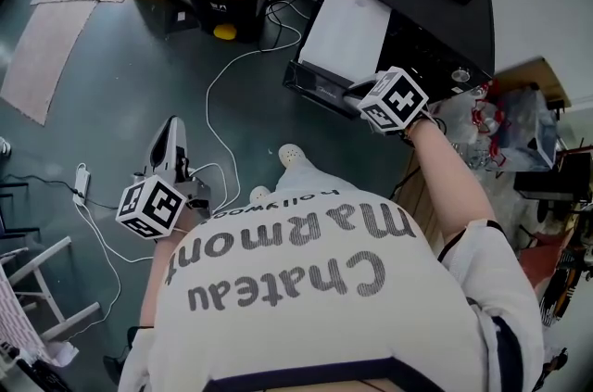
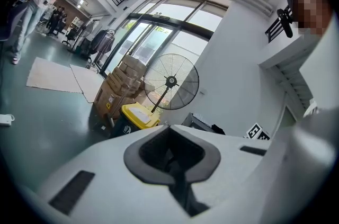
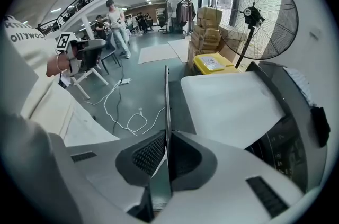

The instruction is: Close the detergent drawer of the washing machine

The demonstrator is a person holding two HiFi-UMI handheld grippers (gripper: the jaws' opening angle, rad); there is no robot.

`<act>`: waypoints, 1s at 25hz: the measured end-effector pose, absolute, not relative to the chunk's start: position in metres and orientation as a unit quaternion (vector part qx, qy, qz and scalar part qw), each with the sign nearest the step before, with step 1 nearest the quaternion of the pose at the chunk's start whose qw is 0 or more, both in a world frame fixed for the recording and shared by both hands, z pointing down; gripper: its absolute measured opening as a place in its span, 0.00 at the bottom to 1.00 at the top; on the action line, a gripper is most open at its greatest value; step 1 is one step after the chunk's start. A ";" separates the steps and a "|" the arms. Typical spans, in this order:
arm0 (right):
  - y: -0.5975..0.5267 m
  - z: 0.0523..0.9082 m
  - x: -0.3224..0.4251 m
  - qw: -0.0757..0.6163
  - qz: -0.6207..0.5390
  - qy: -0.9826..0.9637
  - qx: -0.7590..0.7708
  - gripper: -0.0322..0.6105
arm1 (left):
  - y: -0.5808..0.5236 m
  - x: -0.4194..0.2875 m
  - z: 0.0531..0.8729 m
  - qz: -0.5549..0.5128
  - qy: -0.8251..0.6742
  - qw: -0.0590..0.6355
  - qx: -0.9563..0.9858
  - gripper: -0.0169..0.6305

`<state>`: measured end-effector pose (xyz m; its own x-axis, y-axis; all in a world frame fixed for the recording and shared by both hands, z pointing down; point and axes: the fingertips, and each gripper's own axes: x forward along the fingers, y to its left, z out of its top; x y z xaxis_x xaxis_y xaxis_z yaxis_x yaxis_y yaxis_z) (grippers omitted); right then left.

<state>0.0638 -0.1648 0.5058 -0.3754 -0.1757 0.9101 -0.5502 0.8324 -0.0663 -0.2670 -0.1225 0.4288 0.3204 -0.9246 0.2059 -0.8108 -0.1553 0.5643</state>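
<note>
Up close: drawer [image 3: 167, 96] (within right tool [image 3: 166, 137])

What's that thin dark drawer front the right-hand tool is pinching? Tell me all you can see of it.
The detergent drawer shows as a thin, dark, glossy front panel, plastic by the look, seen edge-on in the right gripper view. It stands out from the washing machine, beside its white surface, so it is not yet pushed in. The right gripper has its fingers pressed on the panel from both sides. Its inside cannot be seen.
</note>
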 end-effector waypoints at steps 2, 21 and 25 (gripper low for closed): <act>-0.170 0.507 0.065 0.511 0.184 -0.809 0.225 0.13 | -0.125 -0.265 0.428 -0.095 -0.577 0.303 0.753 0.04; -0.220 0.510 0.084 0.512 0.183 -0.809 0.222 0.13 | -0.148 -0.257 0.426 -0.100 -0.600 0.301 0.735 0.04; -0.231 0.511 0.089 0.515 0.184 -0.807 0.221 0.13 | -0.153 -0.257 0.423 -0.103 -0.607 0.296 0.730 0.04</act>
<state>0.0889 -0.2313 0.5115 -0.3718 -0.1677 0.9131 -0.5474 0.8339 -0.0697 -0.2568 -0.1530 0.4233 0.2421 -0.9475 0.2089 -0.8259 -0.0882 0.5569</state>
